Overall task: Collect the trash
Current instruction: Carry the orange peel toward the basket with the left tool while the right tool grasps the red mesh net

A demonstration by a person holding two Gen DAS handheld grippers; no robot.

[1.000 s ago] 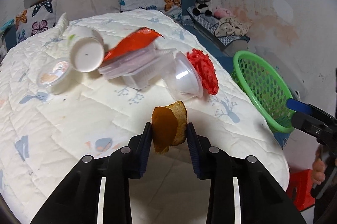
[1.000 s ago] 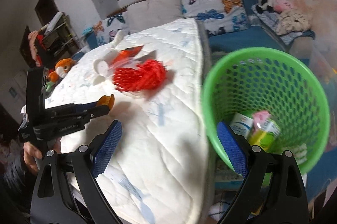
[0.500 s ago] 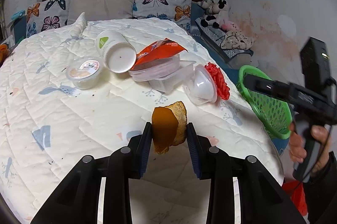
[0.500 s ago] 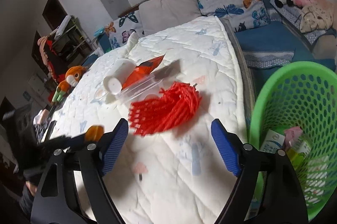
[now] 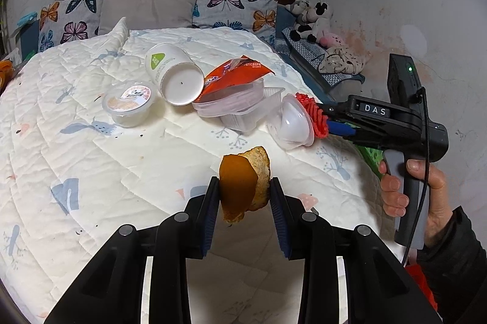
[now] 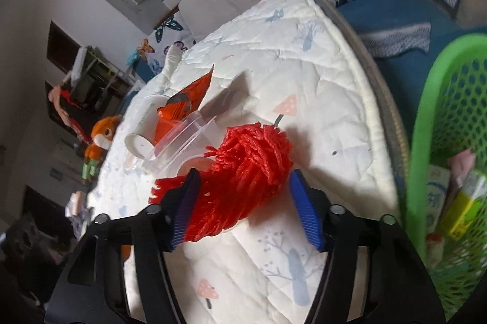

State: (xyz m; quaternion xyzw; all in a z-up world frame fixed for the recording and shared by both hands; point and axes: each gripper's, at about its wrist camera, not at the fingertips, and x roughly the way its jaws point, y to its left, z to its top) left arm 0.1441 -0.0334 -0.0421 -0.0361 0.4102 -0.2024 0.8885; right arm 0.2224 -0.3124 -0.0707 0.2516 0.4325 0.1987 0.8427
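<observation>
My left gripper (image 5: 244,196) is shut on an orange fruit peel (image 5: 243,184) and holds it above the white quilt (image 5: 91,171). My right gripper (image 6: 243,202) is open, its jaws on either side of a red mesh bundle (image 6: 243,168) that lies on the quilt; it also shows in the left wrist view (image 5: 330,118), at the red bundle (image 5: 313,117). Behind lie a clear dome cup (image 5: 289,126), clear trays (image 5: 231,104), an orange wrapper (image 5: 237,71), a white paper cup (image 5: 176,74) and a sealed small tub (image 5: 129,103). The green basket (image 6: 450,141) stands at the bed's right side.
The basket holds cartons and wrappers (image 6: 456,202). Butterfly pillows (image 5: 234,7) and a grey pillow (image 5: 149,4) line the headboard. Plush toys (image 5: 316,19) sit on a bench by the wall. An orange plush (image 6: 102,138) lies beyond the bed's far side.
My right gripper has swung from the basket over to the bed and now brackets the red mesh bundle. My left gripper, still holding the peel, has pulled back and risen slightly.
</observation>
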